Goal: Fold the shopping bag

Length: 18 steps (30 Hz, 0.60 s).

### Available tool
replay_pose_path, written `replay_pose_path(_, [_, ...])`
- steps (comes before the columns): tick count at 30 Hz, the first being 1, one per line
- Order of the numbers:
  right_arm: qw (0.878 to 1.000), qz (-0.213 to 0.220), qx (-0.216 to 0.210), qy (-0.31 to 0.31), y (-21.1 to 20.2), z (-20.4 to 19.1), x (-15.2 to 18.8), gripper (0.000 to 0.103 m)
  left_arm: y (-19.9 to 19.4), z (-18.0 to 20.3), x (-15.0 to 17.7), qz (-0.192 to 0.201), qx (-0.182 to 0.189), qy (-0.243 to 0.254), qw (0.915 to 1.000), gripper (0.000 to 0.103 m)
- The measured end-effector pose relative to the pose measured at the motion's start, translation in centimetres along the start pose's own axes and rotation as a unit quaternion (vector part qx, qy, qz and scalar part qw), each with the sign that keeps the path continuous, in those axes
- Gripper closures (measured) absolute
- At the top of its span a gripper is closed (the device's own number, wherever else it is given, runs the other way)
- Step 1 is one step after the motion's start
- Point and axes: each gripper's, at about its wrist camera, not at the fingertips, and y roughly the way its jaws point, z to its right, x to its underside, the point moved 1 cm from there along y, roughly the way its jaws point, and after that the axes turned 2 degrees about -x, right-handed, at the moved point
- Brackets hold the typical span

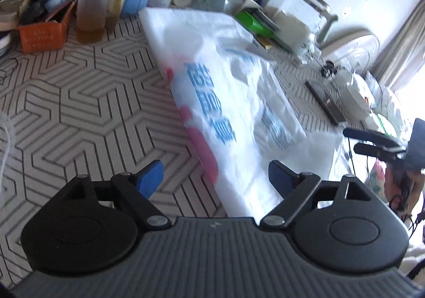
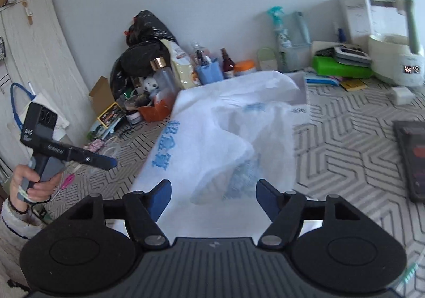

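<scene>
Both grippers spread, empty, over bag at table's near edge.
Left gripper (image 1: 215, 178) and right gripper (image 2: 212, 195) hover above the white shopping bag (image 1: 239, 90), which lies partly doubled over, running toward the table (image 1: 79, 101) back-edge clutter; thin slippery film risks sliding apart, pinching one layer only, or snagging bottles (image 1: 93, 0).

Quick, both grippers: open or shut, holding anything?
Left hand-held gripper: open, holding nothing, above the bag.
Right hand-held gripper: open, holding nothing, also over the bag.

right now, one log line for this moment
shopping bag: flat on table, part folded | left tongs: open, empty | right tongs: open, empty
</scene>
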Motion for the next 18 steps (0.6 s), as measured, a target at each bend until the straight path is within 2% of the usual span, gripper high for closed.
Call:
replay_pose_path(3, [0.999, -0.014, 0.002, 0.03, -1.1, 2.3, 1.9, 0.031, 0.4, 1.3, 2.0, 0.0, 0.011, 0.01, 0.9999, 0.017])
replay_pose_path(6, [0.998, -0.027, -0.002, 0.049, -1.3, 3.7, 3.3, 0.031, 0.9, 1.7, 2.4, -0.008, 0.032, 0.003, 0.9994, 0.017])
replay_pose_path(7, [0.998, -0.036, -0.002, 0.055, -1.1, 4.0, 3.8, 0.031, 1.3, 1.8, 2.3, -0.017, 0.028, 0.003, 0.9995, 0.017])
replay_pose_path(12, [0.997, -0.044, -0.01, 0.059, 0.3, 3.8, 4.5, 0.026, 2.2, 2.3, 2.5, -0.026, 0.019, 0.014, 0.9994, 0.017])
replay_pose_path(14, [0.997, -0.051, -0.033, 0.051, 1.1, 3.3, 4.5, 0.025, 2.5, 2.5, 2.6, -0.027, 0.016, 0.018, 0.9993, 0.014])
replay_pose_path(16, [0.996, -0.056, -0.053, 0.041, 1.8, 2.7, 4.5, 0.019, 2.7, 2.8, 2.7, -0.027, 0.013, 0.023, 0.9993, 0.013])
replay_pose_path(18, [0.996, -0.054, -0.057, 0.032, 2.4, 2.2, 4.4, 0.019, 3.0, 3.0, 2.8, -0.028, 0.01, 0.028, 0.9992, 0.012])
